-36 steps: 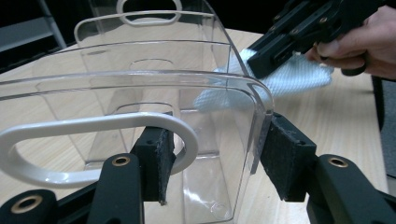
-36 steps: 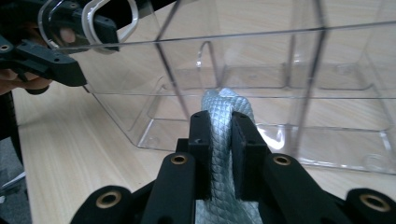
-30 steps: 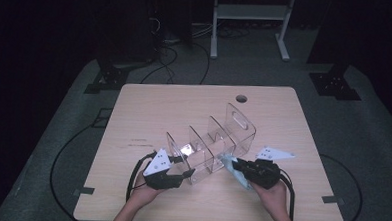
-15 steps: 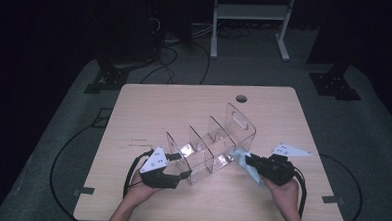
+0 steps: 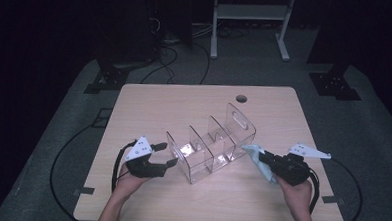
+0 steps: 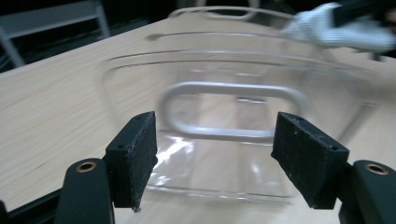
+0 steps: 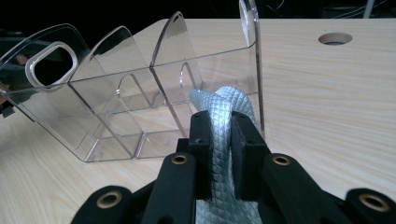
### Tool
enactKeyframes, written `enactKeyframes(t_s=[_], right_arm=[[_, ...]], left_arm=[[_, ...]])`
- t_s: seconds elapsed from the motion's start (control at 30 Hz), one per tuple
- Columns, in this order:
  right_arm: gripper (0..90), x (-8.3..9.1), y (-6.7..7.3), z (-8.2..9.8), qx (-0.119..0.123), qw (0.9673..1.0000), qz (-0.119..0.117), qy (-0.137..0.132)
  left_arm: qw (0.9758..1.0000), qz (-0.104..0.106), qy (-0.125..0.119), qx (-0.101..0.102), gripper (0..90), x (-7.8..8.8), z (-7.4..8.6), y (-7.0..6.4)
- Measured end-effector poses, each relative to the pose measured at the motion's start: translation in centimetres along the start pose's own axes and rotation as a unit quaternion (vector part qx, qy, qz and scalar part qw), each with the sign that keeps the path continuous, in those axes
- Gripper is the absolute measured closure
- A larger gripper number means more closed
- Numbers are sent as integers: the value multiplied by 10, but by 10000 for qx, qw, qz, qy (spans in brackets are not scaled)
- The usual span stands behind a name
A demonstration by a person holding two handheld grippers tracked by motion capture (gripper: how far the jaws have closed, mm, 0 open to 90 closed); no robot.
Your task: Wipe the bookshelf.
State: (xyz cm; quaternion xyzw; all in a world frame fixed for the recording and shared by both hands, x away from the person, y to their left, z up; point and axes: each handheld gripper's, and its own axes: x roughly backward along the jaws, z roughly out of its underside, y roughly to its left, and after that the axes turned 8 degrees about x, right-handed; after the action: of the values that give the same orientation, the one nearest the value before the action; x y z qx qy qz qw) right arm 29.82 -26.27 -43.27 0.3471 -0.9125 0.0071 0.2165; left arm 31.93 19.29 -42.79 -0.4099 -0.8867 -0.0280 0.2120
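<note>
clear acrylic divided organizer (image 5: 210, 148): mid-table, compartments empty | right gripper (image 5: 262, 156): jaws clamped on pale blue cloth (image 5: 259, 161), just beside organizer's right side | left gripper (image 5: 164, 154): jaws just opening, nothing between, at organizer's near handle end

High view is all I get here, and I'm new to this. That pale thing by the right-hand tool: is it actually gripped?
Observer: Yes. In the right gripper view the right gripper pinches a light blue cloth between its black jaws.
Operator: And the left tool?
Observer: The left gripper has just been opening; its pads stand apart, gripping nothing.
Operator: What does it face?
Observer: The handle slot at the end of the clear organizer.
</note>
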Motion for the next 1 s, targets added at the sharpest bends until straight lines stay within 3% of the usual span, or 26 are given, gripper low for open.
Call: enactKeyframes(t_s=[0.17, 0.23, 0.4, 0.53, 0.57, 0.6, 0.63, 0.67, 0.9, 1.0], right_arm=[[798, -2, -2, 0, -18, 10000, -5, 10], [798, -3, -3, 1, -5, 10000, 9, 9], [798, -4, -3, 1, -24, 10000, -25, 26], [797, -7, -2, 2, -47, 10000, -56, 40], [797, -7, -2, 2, -32, 10000, -61, 41], [797, -8, -2, 2, -16, 10000, -56, 46], [797, -8, -2, 2, -22, 10000, -59, 47], [797, -8, -2, 2, -30, 10000, -58, 42], [797, -7, -1, 1, -17, 10000, -80, 35], [797, -4, 3, 0, 28, 9999, -122, -3]], left_arm=[[9996, -149, 15, 242, 241, -14, -4, 16], [9991, -259, -1, 324, 182, -18, -5, 18], [9987, -318, -6, 403, 180, -26, -5, 21], [9982, -517, 60, 285, 250, -33, -9, 17], [9981, -544, 56, 276, 290, -34, -9, 16], [9980, -561, 52, 272, 384, -35, -9, 15], [9973, -685, 25, 262, 384, -36, -8, 13], [9965, -731, -88, 398, 456, -34, -7, 14], [9966, -687, -150, 421, 475, -31, -4, 13], [9973, -618, -124, 385, 475, -21, 0, 12]])
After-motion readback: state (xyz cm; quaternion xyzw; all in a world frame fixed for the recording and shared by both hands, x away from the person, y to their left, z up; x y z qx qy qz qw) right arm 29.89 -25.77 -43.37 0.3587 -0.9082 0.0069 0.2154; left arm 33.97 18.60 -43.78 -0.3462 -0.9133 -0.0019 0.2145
